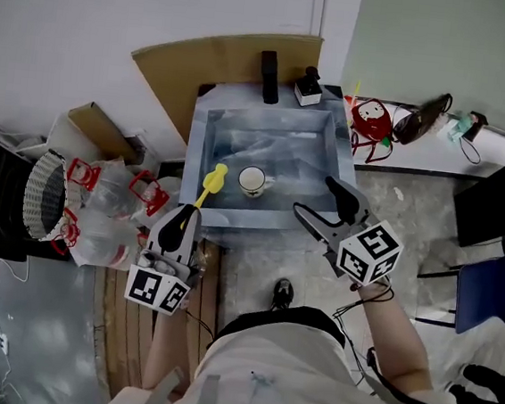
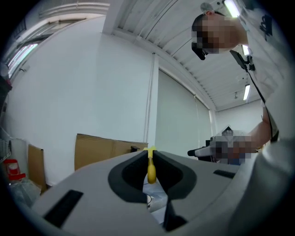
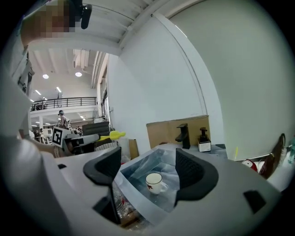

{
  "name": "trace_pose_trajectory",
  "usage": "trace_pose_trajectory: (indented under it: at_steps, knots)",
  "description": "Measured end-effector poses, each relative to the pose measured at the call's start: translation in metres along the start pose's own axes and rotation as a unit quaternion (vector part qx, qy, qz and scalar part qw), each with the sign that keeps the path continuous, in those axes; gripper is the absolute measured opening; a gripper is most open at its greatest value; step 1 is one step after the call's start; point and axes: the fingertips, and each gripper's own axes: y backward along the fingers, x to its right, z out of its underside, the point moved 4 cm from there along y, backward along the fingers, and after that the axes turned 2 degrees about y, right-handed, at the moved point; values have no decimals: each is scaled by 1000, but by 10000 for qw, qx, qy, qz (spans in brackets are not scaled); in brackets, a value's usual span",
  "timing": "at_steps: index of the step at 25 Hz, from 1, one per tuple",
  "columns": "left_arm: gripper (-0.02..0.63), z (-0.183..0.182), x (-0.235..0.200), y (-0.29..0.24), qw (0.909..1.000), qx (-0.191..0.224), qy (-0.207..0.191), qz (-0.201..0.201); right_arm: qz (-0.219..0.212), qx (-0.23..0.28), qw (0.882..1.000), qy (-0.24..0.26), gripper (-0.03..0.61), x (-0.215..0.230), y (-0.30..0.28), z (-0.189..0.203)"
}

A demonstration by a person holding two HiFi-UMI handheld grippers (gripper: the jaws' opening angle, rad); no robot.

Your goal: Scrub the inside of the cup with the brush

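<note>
The white cup [image 1: 253, 181] stands upright in the sink [image 1: 202, 137], near its front wall. The left gripper [image 1: 186, 217] is clamped on the yellow brush [image 1: 213, 182] at the sink's front-left corner. The right gripper [image 1: 316, 197] hangs wide apart and empty at the front-right.

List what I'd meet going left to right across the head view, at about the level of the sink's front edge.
white basket → left gripper, shut on the brush → yellow brush → cup in the sink → right gripper, jaws open and empty → blue chair
</note>
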Motion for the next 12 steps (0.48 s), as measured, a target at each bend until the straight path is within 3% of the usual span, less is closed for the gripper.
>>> trace_pose_trajectory:
  at_steps: [12]
  knots:
    - [35,22,7,-31,9991,-284,20,-308,-522,-237,9984,25,354,45,-15,12]
